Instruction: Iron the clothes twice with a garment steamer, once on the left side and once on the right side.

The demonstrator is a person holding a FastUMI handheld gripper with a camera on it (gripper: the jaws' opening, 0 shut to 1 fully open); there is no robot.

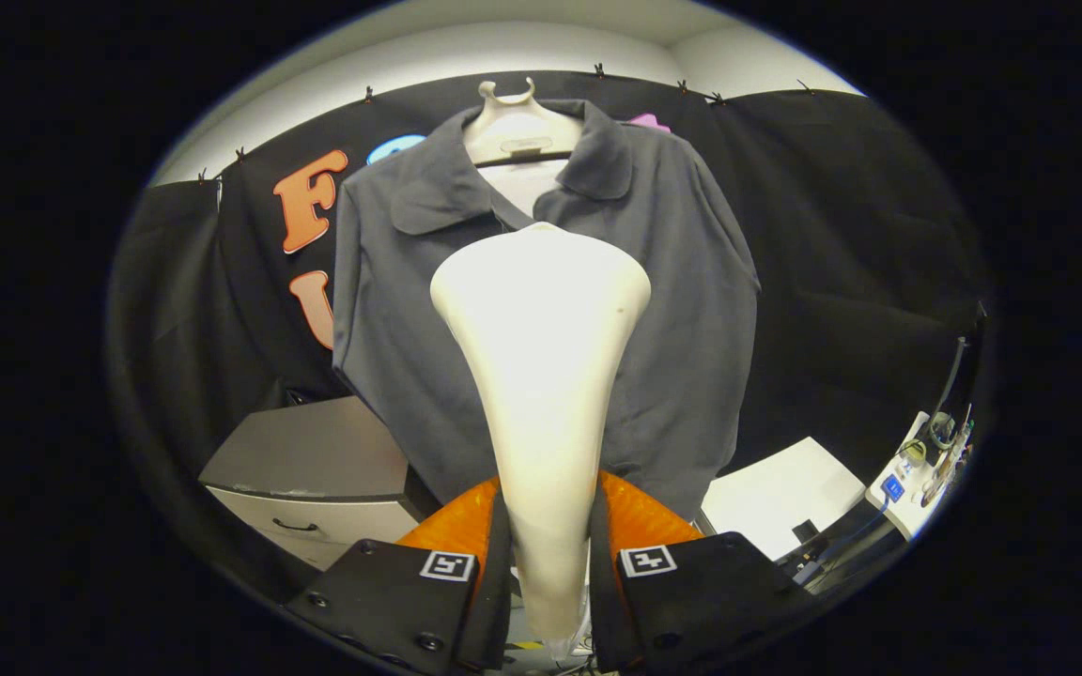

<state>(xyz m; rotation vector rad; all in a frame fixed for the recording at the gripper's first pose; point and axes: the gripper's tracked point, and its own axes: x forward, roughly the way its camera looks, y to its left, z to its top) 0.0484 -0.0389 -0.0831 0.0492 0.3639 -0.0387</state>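
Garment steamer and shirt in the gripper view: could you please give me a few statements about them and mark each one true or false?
1. The gripper has its jaws closed on the white garment steamer. True.
2. The grey shirt lies folded on the cabinet. False: it hangs on a hanger against the black cloth, beyond the steamer.
3. The steamer's wide head points up towards the shirt's collar. True.
4. The shirt is buttoned up to the neck. False: the collar lies open.
5. A grey drawer cabinet stands beside the shirt's lower part. True.
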